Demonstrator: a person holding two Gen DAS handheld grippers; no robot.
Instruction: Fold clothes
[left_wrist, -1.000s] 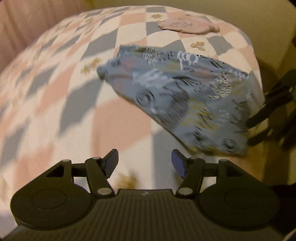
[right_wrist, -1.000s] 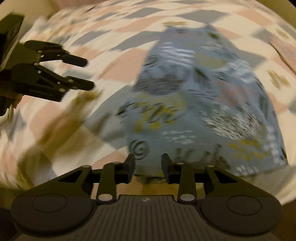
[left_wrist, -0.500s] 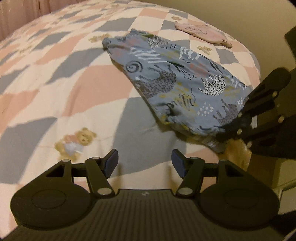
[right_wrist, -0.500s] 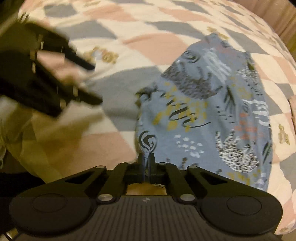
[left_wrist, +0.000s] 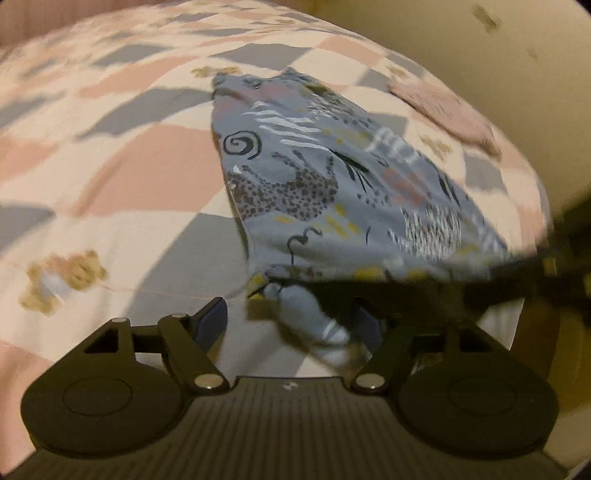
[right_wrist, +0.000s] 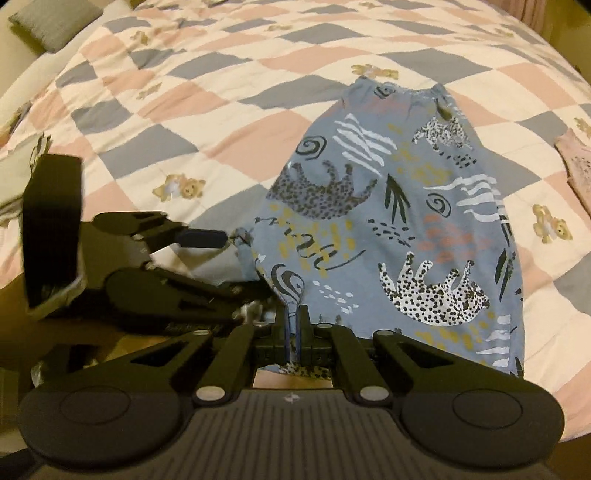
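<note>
The blue patterned garment (right_wrist: 391, 221) lies spread on the checked quilt (right_wrist: 207, 92) of the bed, reaching from its near edge toward the middle, waistband end farthest away. The right gripper (right_wrist: 293, 325) has its jaws pinched narrow on the garment's near hem. The left gripper (left_wrist: 291, 325) comes in level from the side with jaws wide; a bunched corner of the garment hangs between its fingers (left_wrist: 212, 319), not clamped. In the right wrist view one blue fingertip touches that corner. A pink cloth (left_wrist: 447, 110) lies near the far right edge. Open quilt stretches left of the garment.
</note>
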